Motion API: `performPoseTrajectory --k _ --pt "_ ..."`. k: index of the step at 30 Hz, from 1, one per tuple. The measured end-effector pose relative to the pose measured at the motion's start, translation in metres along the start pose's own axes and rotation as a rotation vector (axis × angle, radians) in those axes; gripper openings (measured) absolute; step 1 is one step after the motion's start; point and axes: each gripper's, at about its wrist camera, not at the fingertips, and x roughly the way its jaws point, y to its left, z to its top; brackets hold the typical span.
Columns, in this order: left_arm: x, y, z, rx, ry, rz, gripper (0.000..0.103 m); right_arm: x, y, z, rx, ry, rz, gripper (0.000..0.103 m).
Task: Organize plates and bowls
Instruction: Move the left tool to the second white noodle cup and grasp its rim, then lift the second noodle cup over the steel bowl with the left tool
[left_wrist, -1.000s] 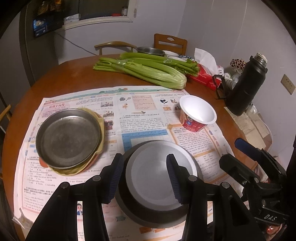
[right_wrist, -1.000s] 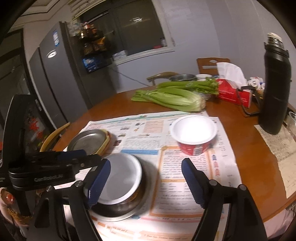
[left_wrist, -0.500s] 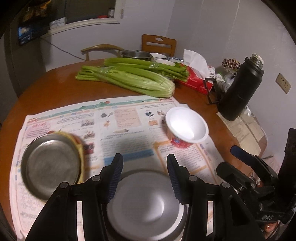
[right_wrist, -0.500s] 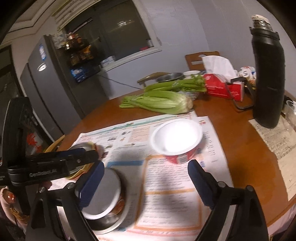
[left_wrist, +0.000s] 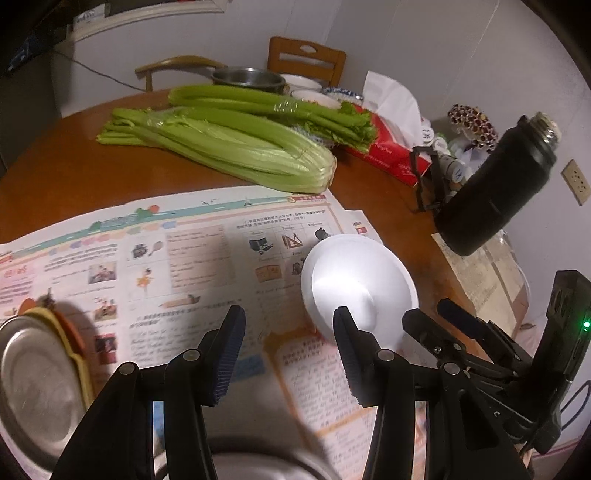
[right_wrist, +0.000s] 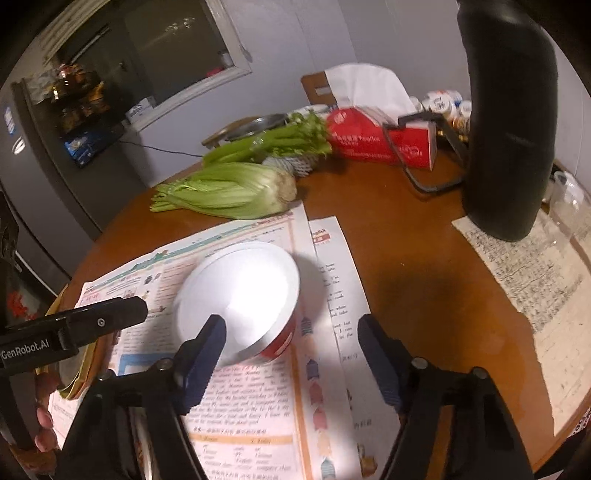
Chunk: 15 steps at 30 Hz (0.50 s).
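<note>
- Reaching with the right gripper (right_wrist: 288, 363) toward the white paper bowl with a red side (right_wrist: 240, 299), alone on the printed newspaper (right_wrist: 258, 424); jaws closing, left pad just at the rim, no squeeze yet.
- Hanging left gripper (left_wrist: 288, 354) over the paper; jaws partly apart, nothing between them.
- Already stacked, it seems: round grey metal plate (left_wrist: 33, 387) on a yellow plate (left_wrist: 79, 354).
- Shiny metal bowl (left_wrist: 258, 465) near the bottom edge, apart.
- Probably left: joining both bowls.
</note>
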Motion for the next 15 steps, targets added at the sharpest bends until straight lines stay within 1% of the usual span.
performPoseTrajectory --k 4,6,11,12,13,15 --pt "0.020 -0.003 0.003 -0.008 0.030 -0.008 0.051 0.016 0.005 0.002 -0.034 0.023 -0.011 0.067" --pt "0.027 -0.003 0.003 -0.015 0.044 -0.013 0.051 0.023 0.011 0.001 -0.059 0.038 0.001 0.067" --pt "0.034 0.001 0.005 -0.029 0.055 -0.023 0.050 0.034 0.032 -0.004 -0.117 0.071 0.046 0.061" --pt "0.035 0.001 0.005 -0.034 0.059 -0.039 0.049 0.035 0.035 -0.005 -0.126 0.074 0.052 0.061" --pt "0.035 0.003 0.005 -0.043 0.066 -0.065 0.045 0.035 0.038 -0.006 -0.132 0.076 0.057 0.061" --pt "0.039 0.004 0.005 -0.055 0.081 -0.085 0.039 0.035 0.044 -0.008 -0.138 0.085 0.087 0.061"
